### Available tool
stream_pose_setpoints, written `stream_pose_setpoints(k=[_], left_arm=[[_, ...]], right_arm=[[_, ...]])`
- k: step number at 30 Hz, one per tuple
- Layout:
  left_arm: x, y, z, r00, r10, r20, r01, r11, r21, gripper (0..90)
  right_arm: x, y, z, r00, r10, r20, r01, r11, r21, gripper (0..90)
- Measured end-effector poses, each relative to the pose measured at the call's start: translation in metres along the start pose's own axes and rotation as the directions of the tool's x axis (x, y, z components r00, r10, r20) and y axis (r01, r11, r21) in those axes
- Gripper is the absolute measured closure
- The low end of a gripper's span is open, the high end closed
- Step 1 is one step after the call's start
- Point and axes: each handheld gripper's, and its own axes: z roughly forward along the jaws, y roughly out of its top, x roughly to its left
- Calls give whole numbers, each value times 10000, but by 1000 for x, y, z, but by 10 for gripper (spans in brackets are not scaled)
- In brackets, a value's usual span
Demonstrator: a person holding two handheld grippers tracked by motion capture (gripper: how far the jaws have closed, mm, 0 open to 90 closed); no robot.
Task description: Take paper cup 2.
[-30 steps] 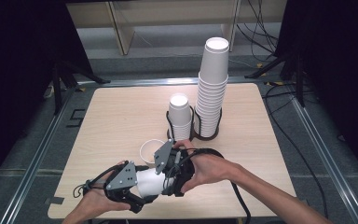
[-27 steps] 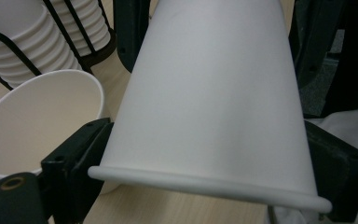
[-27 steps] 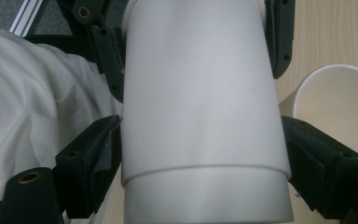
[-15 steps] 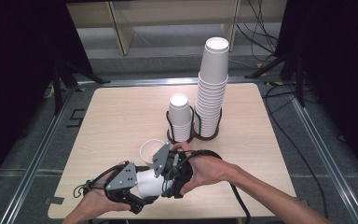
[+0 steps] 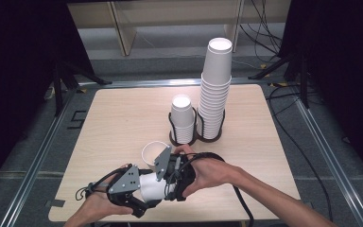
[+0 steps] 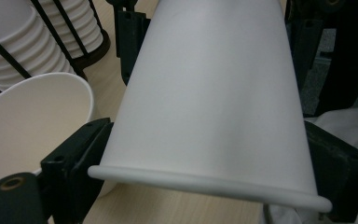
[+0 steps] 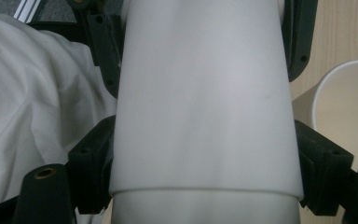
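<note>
A: Starting at your left: your left tongs are sitting low over the near edge of the table, and they are clamping the white paper cup near its rolled rim. In the left gripper view that rim is facing the camera, with a black jaw pressing on each side.

B: Which way is the cup pointing?

A: It is lying on its side, long axis running left to right across the table, rim toward your left hand and narrow end toward your right.

B: And your right tongs?

A: Your right tongs are gripping the same cup from the other end, jaws narrowed onto its wall. In the right gripper view a seam is showing across the wall, like one cup nested in another.

B: Anything beside it?

A: An open upright cup is standing just behind. Farther back, a short stack and a tall stack are sitting in black wire holders.
</note>
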Motion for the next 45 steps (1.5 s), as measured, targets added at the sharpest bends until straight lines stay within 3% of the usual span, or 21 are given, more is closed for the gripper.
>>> stream_pose_setpoints(k=[2, 6, 7, 9, 10, 12, 15, 18, 19, 21, 22, 23, 26, 30, 31, 33, 38, 39, 42, 44, 45], left_arm=[[0, -1, 1, 10000, -10, 23, 10, 9999, -135, 119], [0, -1, 0, 10000, -12, 17, 12, 9999, -154, 114], [1, -1, 1, 9999, -3, 125, 6, 9997, -253, 110], [1, -2, 0, 10000, -18, 11, 19, 9990, -445, 104], [1, -2, 0, 10000, -35, 19, 36, 9985, -549, 101], [1, -3, 0, 9999, -91, 81, 97, 9973, -733, 98], [3, -3, -2, 9998, -141, 108, 149, 9962, -859, 97], [4, -4, -4, 9999, -101, 114, 112, 9947, -1024, 97], [4, -4, -4, 9997, -186, 173, 205, 9928, -1180, 97], [5, -4, -5, 9998, -129, 145, 146, 9921, -1248, 98], [6, -5, -4, 9995, -220, 243, 253, 9892, -1442, 99], [5, -5, -4, 9993, -262, 249, 297, 9880, -1513, 99], [6, -5, -6, 9992, -262, 285, 301, 9888, -1461, 101], [8, -6, -7, 9989, -412, 234, 449, 9815, -1864, 98], [8, -6, -8, 9991, -397, 163, 420, 9830, -1790, 99], [10, -9, -11, 9981, -580, 220, 613, 9766, -2063, 106], [14, -15, -15, 9957, -911, 152, 920, 9627, -2545, 147], [15, -15, -17, 9952, -974, 63, 959, 9634, -2502, 148], [17, -16, -19, 9910, -1335, 48, 1293, 9494, -2863, 149], [19, -17, -20, 9883, -1522, 52, 1463, 9397, -3092, 148], [20, -17, -18, 9867, -1615, 176, 1581, 9292, -3340, 148]], right_arm=[[1, 0, -1, 9999, 143, -73, -143, 9999, 27, 226], [0, -1, -1, 9997, -239, 83, 239, 9997, -64, 229], [2, -1, -1, 9999, 126, -63, -125, 9999, 43, 228], [0, -2, -2, 9999, -112, 104, 113, 9999, -97, 229], [2, -2, -3, 10000, 72, 9, -72, 9999, -96, 229], [0, -2, -4, 9999, -128, 86, 130, 9998, -165, 229], [3, -4, -6, 9999, 24, 116, -22, 9999, -145, 231], [0, -7, -7, 9993, -238, 294, 252, 9985, -479, 232], [3, -8, -8, 9995, 244, 175, -238, 9990, -386, 232], [1, -10, -9, 9995, -20, 302, 41, 9977, -678, 234], [3, -10, -10, 9991, 237, 344, -212, 9971, -729, 234], [2, -12, -11, 9993, 21, 375, 8, 9970, -771, 235], [3, -14, -12, 9991, 201, 365, -168, 9959, -886, 237], [4, -17, -16, 9982, 344, 500, -289, 9939, -1067, 237], [4, -18, -17, 9979, 374, 528, -314, 9934, -1104, 237], [5, -22, -20, 9965, 610, 569, -539, 9914, -1189, 237], [3, -34, -34, 9911, 1158, 654, -1013, 9761, -1925, 235], [3, -37, -37, 9892, 1309, 665, -1144, 9712, -2091, 234], [2, -44, -44, 9826, 1584, 974, -1284, 9569, -2605, 232], [3, -49, -49, 9757, 1964, 973, -1574, 9368, -3125, 231], [2, -51, -50, 9735, 2064, 988, -1619, 9263, -3402, 231]])
